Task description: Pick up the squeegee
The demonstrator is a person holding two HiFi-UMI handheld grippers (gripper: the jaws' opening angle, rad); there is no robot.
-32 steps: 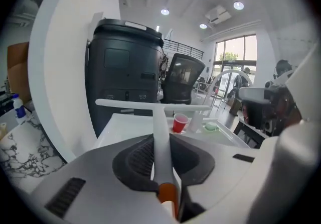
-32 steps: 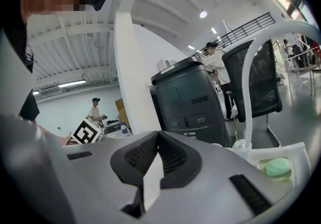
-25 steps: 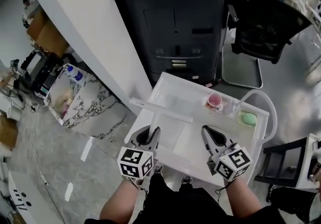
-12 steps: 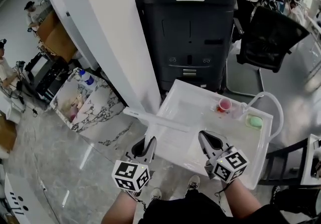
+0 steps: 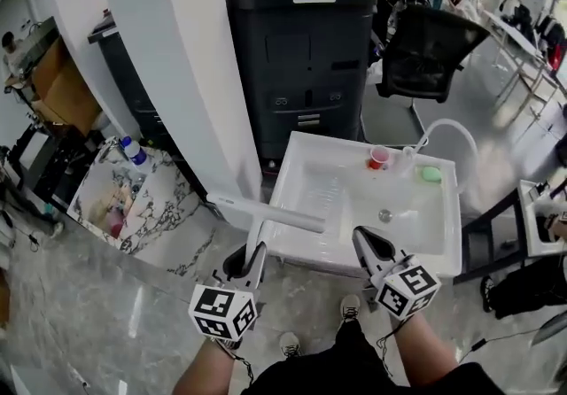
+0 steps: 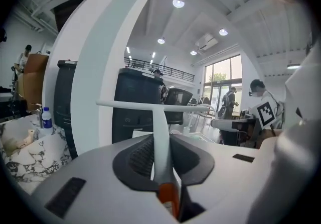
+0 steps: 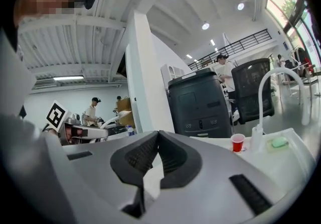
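Observation:
The squeegee is white and T-shaped, with an orange part at the handle's base. My left gripper is shut on its handle and holds it off the sink, blade crosswise just left of the sink's near corner. In the left gripper view the handle runs up between the pads to the level blade. My right gripper hovers at the sink's front edge, shut with nothing in it; its tips meet in the right gripper view.
The white sink holds a red cup, a green sponge and a curved white faucet. Behind it stand a black machine and an office chair. A white column rises at left, beside a marble-lined box.
Both grippers have drawn back from the sink toward the person and risen a little. The squeegee came away with the left gripper and now hangs clear of the sink.

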